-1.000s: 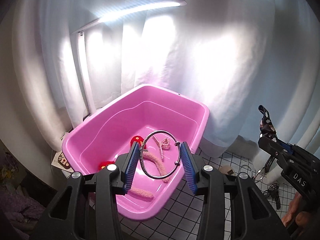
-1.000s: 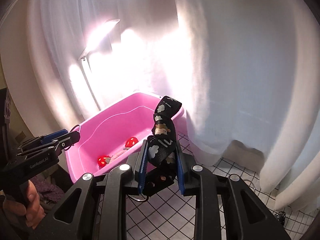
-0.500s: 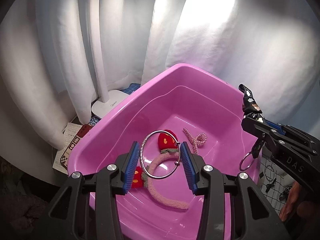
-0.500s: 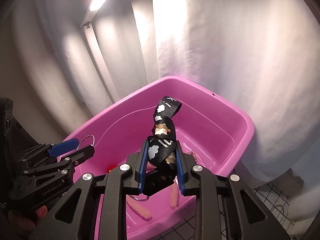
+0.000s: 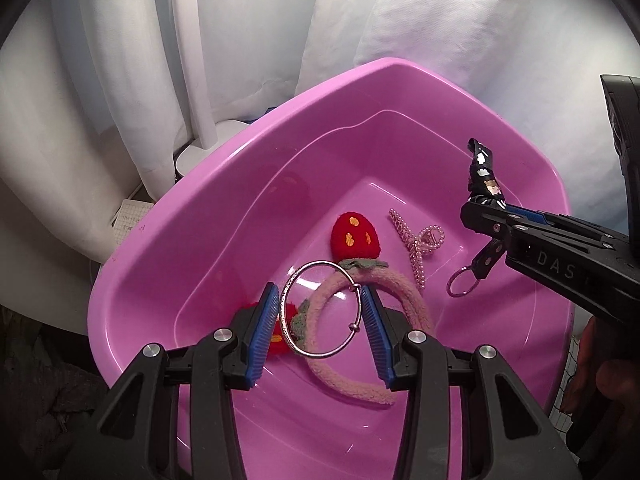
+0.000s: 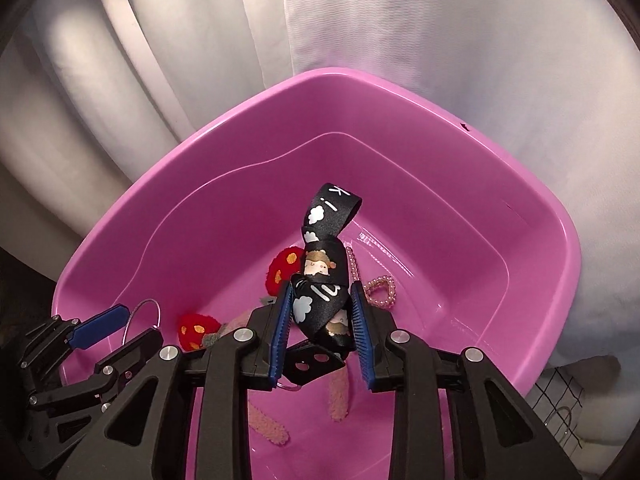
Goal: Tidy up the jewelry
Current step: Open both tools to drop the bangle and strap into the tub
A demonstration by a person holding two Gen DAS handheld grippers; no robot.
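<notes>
My left gripper (image 5: pixel 320 320) is shut on a silver bangle (image 5: pixel 298 282) and holds it above the inside of the pink tub (image 5: pixel 248 148). My right gripper (image 6: pixel 320 320) is shut on a black cartoon-print keychain strap (image 6: pixel 322 264), also above the tub (image 6: pixel 440 116); its key ring (image 5: pixel 460 285) hangs below the fingers. The right gripper also shows in the left wrist view (image 5: pixel 486 210), the left gripper in the right wrist view (image 6: pixel 116 326). On the tub floor lie a pink fuzzy headband with red strawberries (image 5: pixel 354 236) and a pink beaded hair claw (image 5: pixel 418 242).
White curtains (image 5: pixel 440 24) hang close behind the tub. A white lamp base (image 5: pixel 200 152) and its stem stand at the tub's far left. A black-grid white tablecloth (image 6: pixel 560 400) shows at the right of the tub.
Both grippers have moved forward and down over the tub, still holding the bangle and the keychain strap. The tub's inside now fills both views.
</notes>
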